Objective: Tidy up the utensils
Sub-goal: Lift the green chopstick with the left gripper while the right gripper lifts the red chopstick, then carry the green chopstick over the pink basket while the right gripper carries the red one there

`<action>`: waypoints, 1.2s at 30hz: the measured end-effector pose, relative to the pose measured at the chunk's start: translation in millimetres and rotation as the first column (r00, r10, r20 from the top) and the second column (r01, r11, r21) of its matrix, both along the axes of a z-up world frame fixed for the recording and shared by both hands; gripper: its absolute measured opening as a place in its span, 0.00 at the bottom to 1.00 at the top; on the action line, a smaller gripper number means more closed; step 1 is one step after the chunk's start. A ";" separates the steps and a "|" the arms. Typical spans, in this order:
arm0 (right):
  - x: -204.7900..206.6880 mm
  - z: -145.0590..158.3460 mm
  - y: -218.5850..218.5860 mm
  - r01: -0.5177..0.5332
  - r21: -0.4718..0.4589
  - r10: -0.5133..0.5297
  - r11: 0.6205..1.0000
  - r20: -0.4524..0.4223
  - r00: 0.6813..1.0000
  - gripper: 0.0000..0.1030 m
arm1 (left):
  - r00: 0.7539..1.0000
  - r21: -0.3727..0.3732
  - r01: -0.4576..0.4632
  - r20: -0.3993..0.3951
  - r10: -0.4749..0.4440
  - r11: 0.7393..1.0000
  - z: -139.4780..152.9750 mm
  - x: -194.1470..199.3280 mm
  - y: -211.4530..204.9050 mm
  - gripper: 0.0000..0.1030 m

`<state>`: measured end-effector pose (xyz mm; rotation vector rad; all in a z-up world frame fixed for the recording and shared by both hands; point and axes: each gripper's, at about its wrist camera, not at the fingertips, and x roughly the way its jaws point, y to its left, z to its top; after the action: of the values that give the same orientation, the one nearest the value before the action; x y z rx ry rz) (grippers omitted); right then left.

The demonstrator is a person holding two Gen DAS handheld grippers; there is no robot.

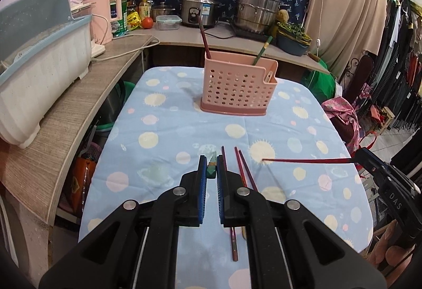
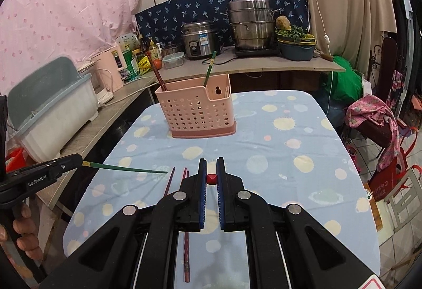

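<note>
While clamped, green chopstick [image 2: 126, 169] tip-forward.

We see both grippers angled down, left gripper [image 1: 211, 170] and right gripper [image 2: 211, 178] each clamped on a chopstick end

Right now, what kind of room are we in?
Looks like a lived-in home kitchen corner. A rice cooker and stacked steel steamer pot sit on the counter, a dish rack to the left, and clothes hang at the right edge.
</note>
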<state>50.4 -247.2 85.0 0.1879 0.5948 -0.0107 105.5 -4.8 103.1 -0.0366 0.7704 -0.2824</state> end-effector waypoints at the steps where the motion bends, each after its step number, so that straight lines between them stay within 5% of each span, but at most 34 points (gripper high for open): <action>1: 3.0 2.6 -1.6 0.001 0.001 -0.001 1.000 0.006 1.000 0.07 | 1.000 0.001 -0.002 0.005 0.002 1.000 2.6 3.4 0.0 0.07; 23: 62.4 41.1 -16.6 -0.010 0.047 0.006 0.999 0.081 0.997 0.07 | 0.997 0.004 -0.013 0.078 0.013 1.000 46.8 71.7 -9.9 0.07; 36: 118.9 106.0 -33.8 -0.033 0.137 0.002 0.990 0.222 0.975 0.07 | 0.979 -0.054 0.011 0.203 0.001 0.998 116.7 116.4 -26.9 0.07</action>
<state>169.3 -281.0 191.0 0.3159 0.3747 0.0683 221.9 -31.7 219.8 -0.0570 0.5601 -0.3071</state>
